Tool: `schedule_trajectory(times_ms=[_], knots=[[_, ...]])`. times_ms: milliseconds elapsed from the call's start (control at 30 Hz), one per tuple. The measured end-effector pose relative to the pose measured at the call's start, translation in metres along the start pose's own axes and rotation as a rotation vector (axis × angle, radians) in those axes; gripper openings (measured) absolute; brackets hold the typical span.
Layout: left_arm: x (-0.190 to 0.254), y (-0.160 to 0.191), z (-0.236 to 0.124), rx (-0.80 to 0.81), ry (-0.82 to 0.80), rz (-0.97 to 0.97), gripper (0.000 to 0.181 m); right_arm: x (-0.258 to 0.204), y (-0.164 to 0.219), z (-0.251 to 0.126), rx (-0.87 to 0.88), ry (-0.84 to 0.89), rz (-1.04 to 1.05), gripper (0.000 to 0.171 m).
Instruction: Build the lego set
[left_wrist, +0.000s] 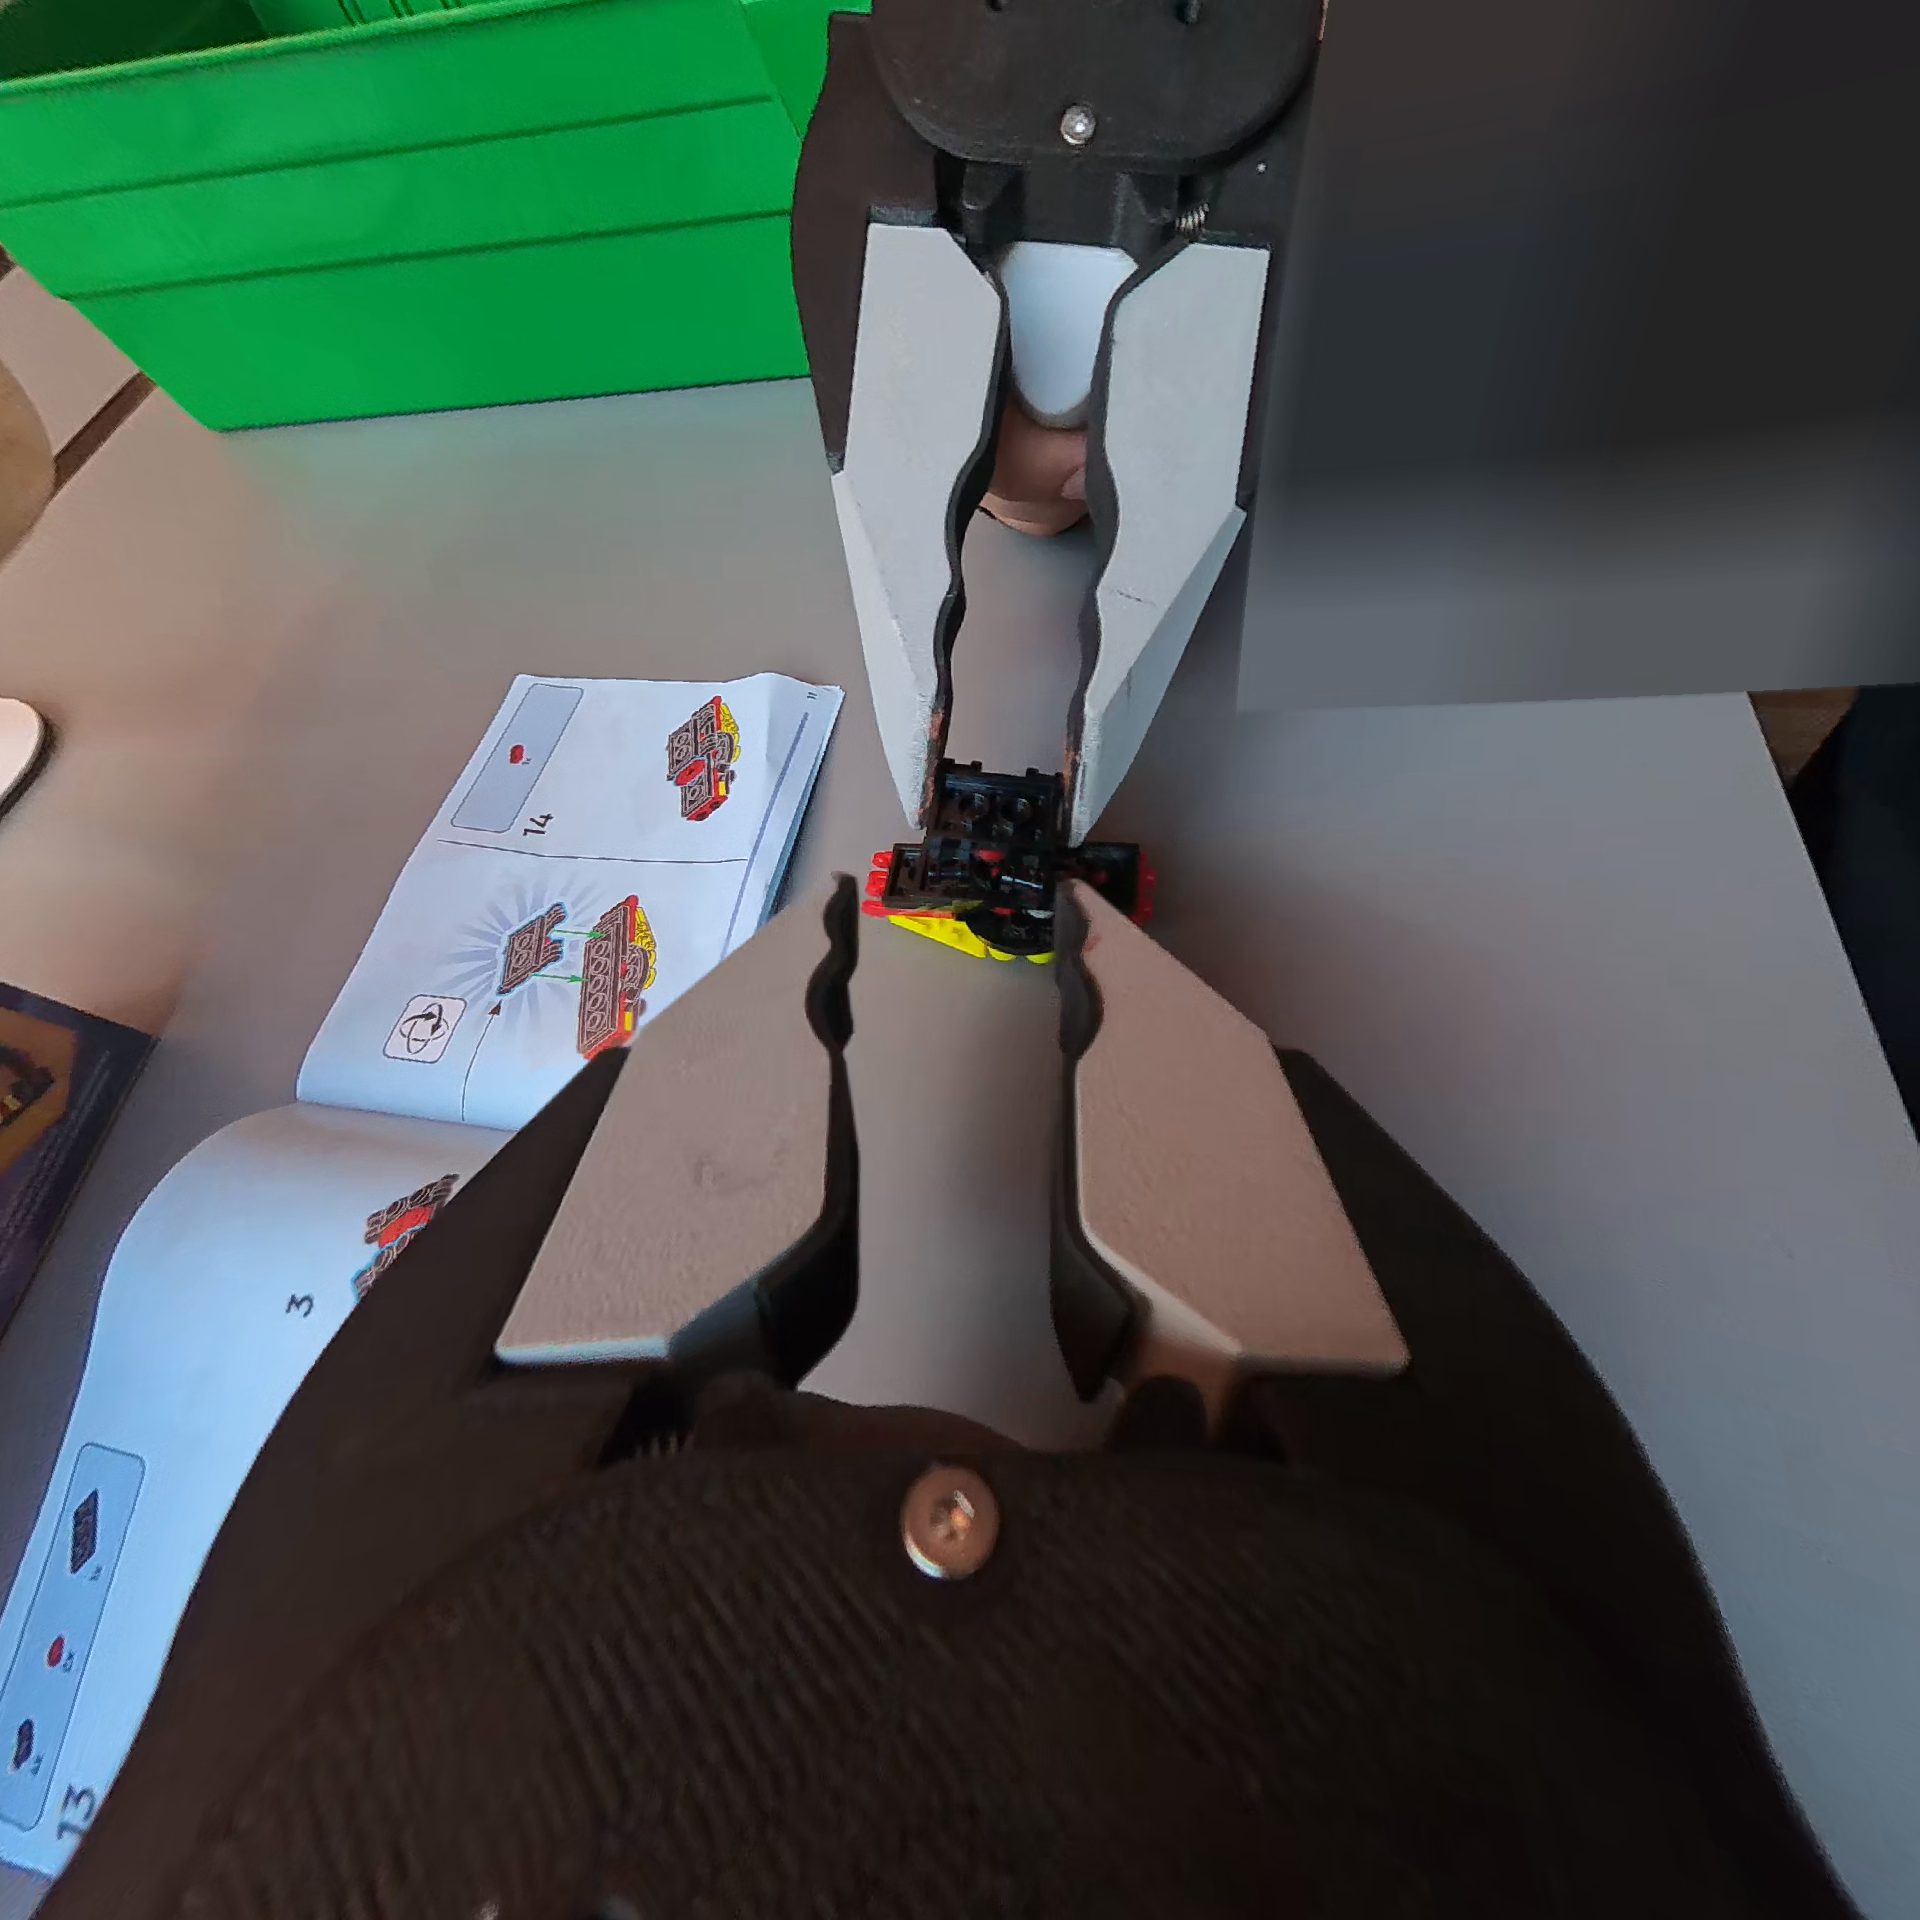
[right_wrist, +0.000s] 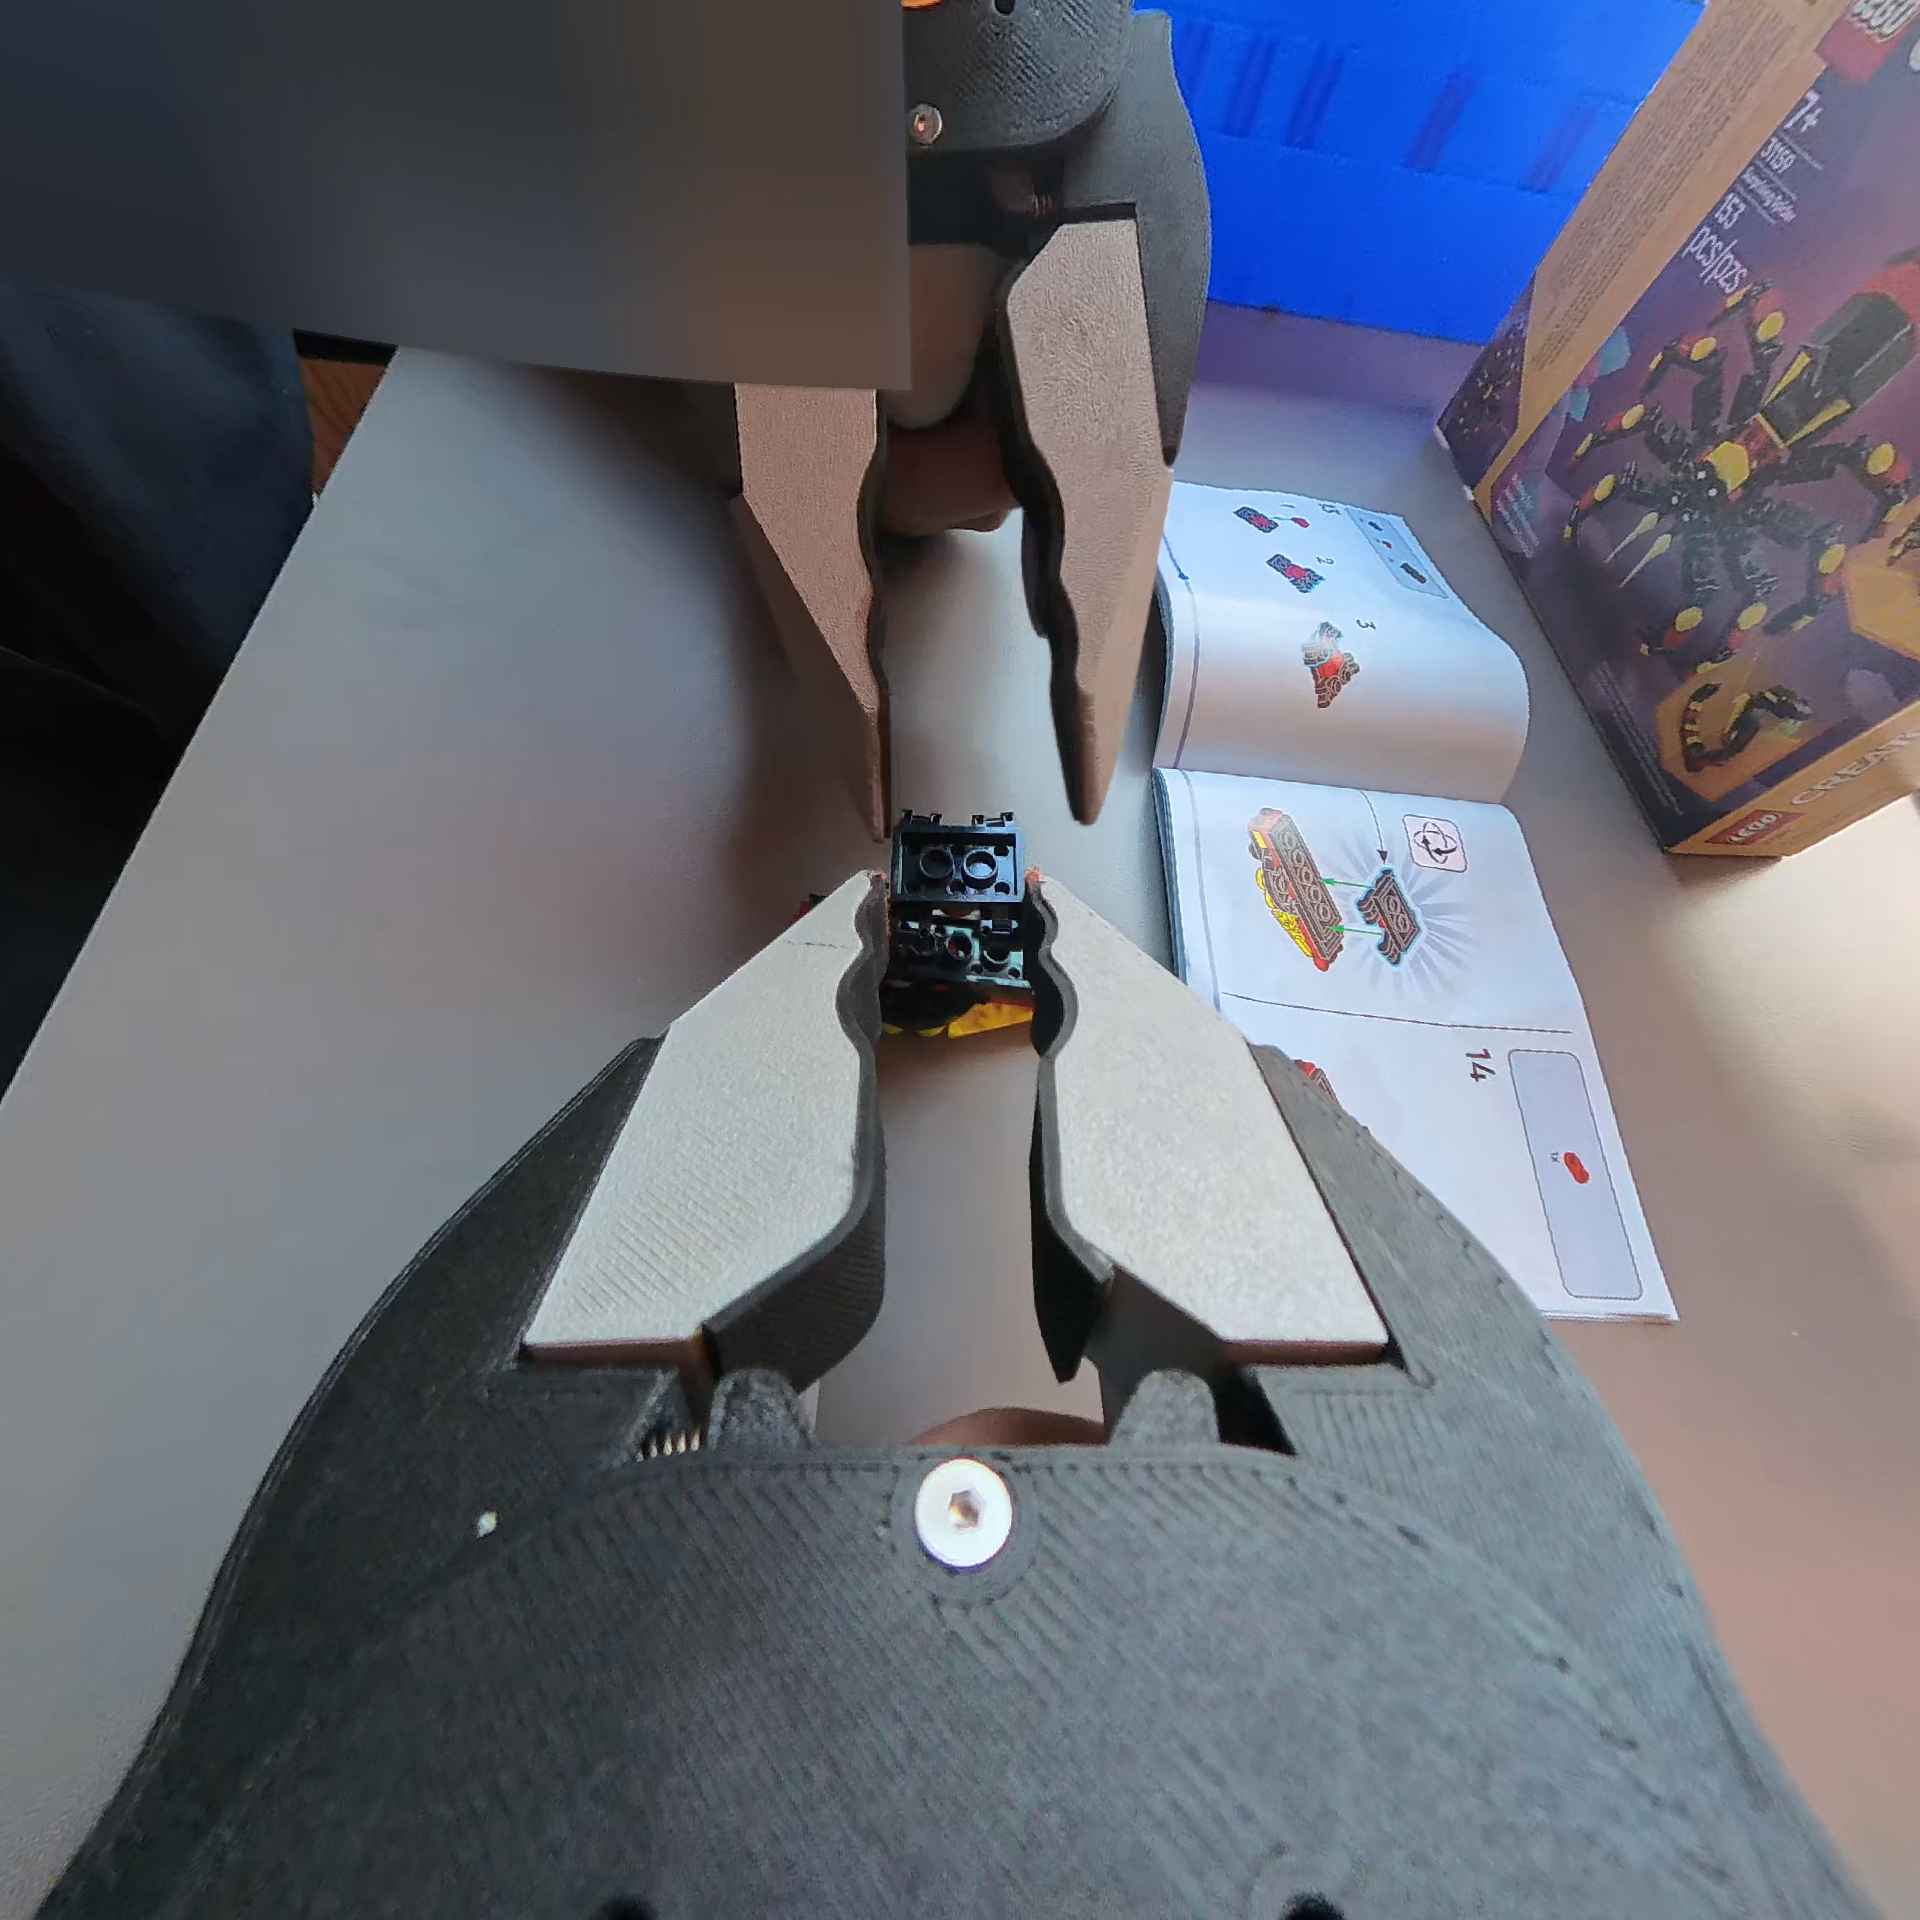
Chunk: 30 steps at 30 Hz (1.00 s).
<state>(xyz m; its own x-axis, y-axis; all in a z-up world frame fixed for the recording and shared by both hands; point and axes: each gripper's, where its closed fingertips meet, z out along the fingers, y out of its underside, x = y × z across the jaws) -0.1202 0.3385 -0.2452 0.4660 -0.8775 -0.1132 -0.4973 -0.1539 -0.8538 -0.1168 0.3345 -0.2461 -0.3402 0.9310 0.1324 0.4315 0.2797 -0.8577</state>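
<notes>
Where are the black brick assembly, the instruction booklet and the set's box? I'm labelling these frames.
black brick assembly (right_wrist: 958, 914), right wrist view, on its studded black face between the fingertips.
instruction booklet (left_wrist: 582, 883), left wrist view, on the open page.
set's box (right_wrist: 1714, 499), right wrist view, on its printed front.

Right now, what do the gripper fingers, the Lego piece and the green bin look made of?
Right gripper fingers: likely 3D-printed plastic, matte grey faces with fine layer lines, black wavy inner pads, possibly rubbery. Black housing shows the same print ridges. Black Lego assembly: glossy hard moulded plastic with studs. Green bin: looks like smooth plastic, faint sheen; could be corrugated board, can't tell.
</notes>
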Motion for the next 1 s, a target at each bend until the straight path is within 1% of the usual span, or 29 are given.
schedule_trajectory(times_ms=[33, 267, 300, 400, 433, 767, 1000], knots=[[-0.001, 0.000, 0.000, 0.003, -0.002, -0.004, 0.039, 0.000, 0.001, 0.000, -0.005, 0.001, -0.002, 0.022], [0.003, 0.004, 0.001, -0.022, 0.012, 0.004, 0.038, 0.006, 0.008, 0.000, -0.044, 0.007, 0.046, 0.023], [0.003, 0.004, 0.001, -0.029, 0.010, 0.008, 0.037, 0.006, 0.009, 0.000, -0.048, -0.001, 0.060, 0.023], [0.006, 0.005, 0.002, -0.038, 0.013, 0.034, 0.022, 0.007, 0.011, 0.001, -0.061, -0.002, 0.083, 0.023], [0.008, 0.006, 0.002, -0.040, 0.015, 0.046, 0.019, 0.008, 0.012, 0.001, -0.063, 0.002, 0.083, 0.023], [0.016, 0.010, 0.006, -0.078, 0.028, 0.102, 0.022, 0.006, 0.006, 0.002, -0.038, 0.013, 0.056, 0.022], [0.014, 0.009, 0.004, -0.062, 0.046, 0.059, 0.016, 0.006, 0.003, 0.003, -0.032, 0.039, 0.015, 0.022]])
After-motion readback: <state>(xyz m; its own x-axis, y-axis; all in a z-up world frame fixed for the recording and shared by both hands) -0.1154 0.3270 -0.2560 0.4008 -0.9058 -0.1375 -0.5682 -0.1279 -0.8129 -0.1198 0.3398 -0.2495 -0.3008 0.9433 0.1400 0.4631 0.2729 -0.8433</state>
